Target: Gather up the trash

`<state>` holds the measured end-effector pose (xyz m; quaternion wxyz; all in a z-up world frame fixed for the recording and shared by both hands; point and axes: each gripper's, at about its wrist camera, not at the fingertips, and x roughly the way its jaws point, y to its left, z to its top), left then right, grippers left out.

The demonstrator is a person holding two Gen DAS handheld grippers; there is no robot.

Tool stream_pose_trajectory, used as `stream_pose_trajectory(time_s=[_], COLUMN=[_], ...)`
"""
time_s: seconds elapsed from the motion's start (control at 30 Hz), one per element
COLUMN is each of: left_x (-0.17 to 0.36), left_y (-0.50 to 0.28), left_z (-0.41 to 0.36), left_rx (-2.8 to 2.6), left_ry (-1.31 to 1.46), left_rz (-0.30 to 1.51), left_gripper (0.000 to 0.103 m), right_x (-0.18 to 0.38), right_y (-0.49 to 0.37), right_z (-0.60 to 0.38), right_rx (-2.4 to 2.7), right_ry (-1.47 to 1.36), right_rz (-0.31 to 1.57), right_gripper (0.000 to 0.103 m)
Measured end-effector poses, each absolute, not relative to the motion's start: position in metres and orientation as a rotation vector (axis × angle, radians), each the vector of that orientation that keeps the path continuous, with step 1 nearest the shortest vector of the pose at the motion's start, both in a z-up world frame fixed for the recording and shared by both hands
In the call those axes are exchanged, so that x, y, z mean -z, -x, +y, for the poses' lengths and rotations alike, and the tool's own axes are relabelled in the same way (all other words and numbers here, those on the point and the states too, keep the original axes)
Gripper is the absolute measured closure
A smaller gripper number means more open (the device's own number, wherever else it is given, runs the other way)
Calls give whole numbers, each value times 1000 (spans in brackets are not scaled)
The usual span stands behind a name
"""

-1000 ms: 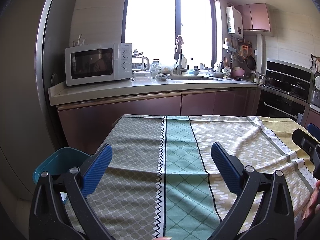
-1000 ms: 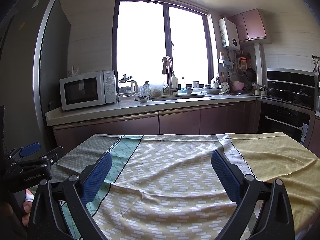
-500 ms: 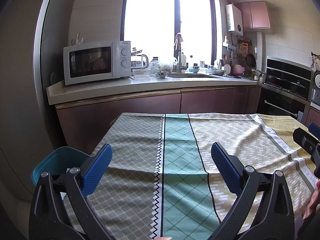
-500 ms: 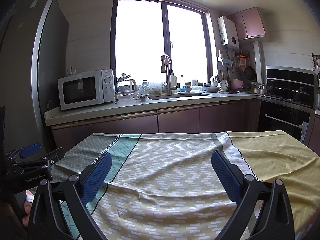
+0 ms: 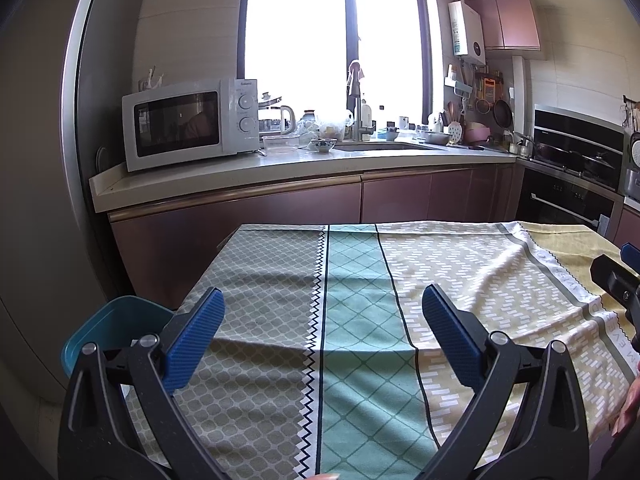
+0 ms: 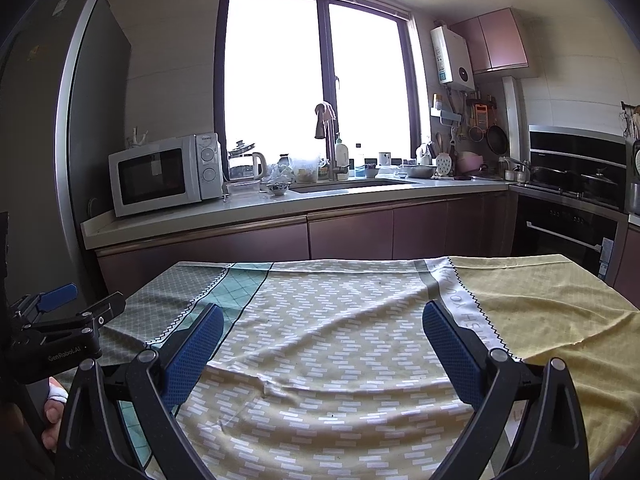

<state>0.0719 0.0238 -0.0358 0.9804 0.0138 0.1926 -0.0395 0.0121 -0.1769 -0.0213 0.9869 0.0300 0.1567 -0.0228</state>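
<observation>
Over the last second both cameras have risen a little and tipped up: the counter [image 5: 280,168] and microwave [image 5: 188,124] sit lower in the frame than before, and more ceiling shows. Nothing on the table has moved. You are holding both tools above the near edge of the cloth [image 5: 360,320] without committing to a target, so the task reads as not yet begun, or between pickups.

Your left gripper [image 5: 322,332] is spread wide with nothing between its blue pads. Your right gripper [image 6: 322,344] is just as wide and equally empty.

No trash is visible on the cloth in either view; it looks bare apart from folds. If any litter remains, it is outside these frames or too small to tell.

The left view alone shows a teal bin [image 5: 108,332] beside the table's left corner, the likely drop point. The right view alone shows the plain yellow cloth [image 6: 552,300] covering the table's right end, and your fingers on the left tool's handle.
</observation>
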Motion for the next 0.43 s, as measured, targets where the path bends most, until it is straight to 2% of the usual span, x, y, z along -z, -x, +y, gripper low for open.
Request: stream_pose_trajectory(time_s=[0.17,0.43], left_x=[39,62], left_y=[-83,-131], left_z=[15,3], left_rx=[95,94], left_ry=[-42,-16], left_rz=[419,613], left_gripper=[6,6], right_x=[24,36], right_y=[-16,-41], right_z=[-181,-204], right_rx=[46,53], right_ry=[-57,-64], right_rz=[327,434], right_gripper=[7,7])
